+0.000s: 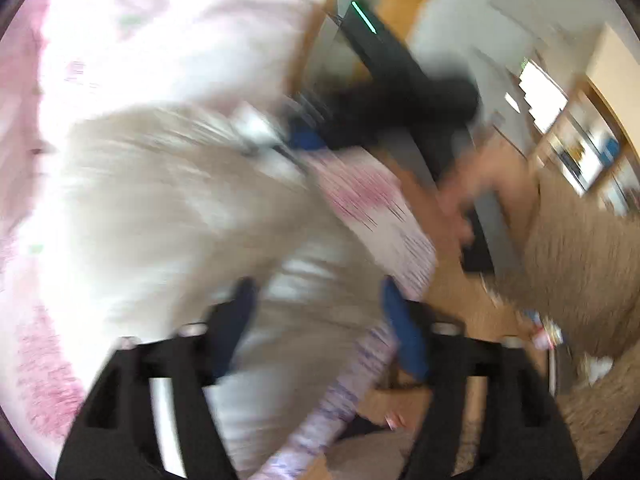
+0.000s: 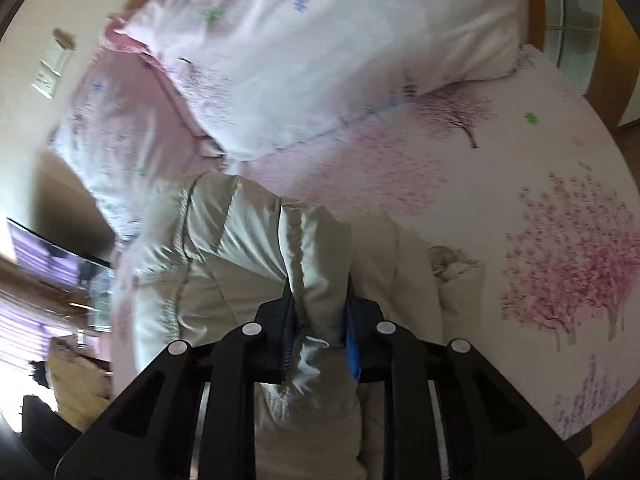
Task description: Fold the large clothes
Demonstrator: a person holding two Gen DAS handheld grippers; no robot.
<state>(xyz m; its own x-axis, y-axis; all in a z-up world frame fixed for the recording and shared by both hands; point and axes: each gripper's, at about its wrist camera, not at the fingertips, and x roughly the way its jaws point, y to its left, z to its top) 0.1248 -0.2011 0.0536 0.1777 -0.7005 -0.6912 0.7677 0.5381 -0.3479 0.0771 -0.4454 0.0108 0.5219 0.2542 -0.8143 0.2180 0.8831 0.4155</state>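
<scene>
Pinched between the right gripper's (image 2: 320, 332) blue pads: a thick fold of the beige jacket (image 2: 240, 248), likely gripped there so the padded layer can be carried over. Lying on the pink bedsheet (image 2: 540, 184), just below the pillow (image 2: 328, 40). Spread wide and empty, the left gripper (image 1: 316, 320), hovering over the same jacket (image 1: 168, 208), probably freed for a fresh hold. Heavily blurred, the whole left view. Hidden behind the right fingers, the jacket's lower edge. Cut off at the frame: most of the person's brown sleeve (image 1: 576, 264). Collar or hem in the pinch? Cannot tell.
</scene>
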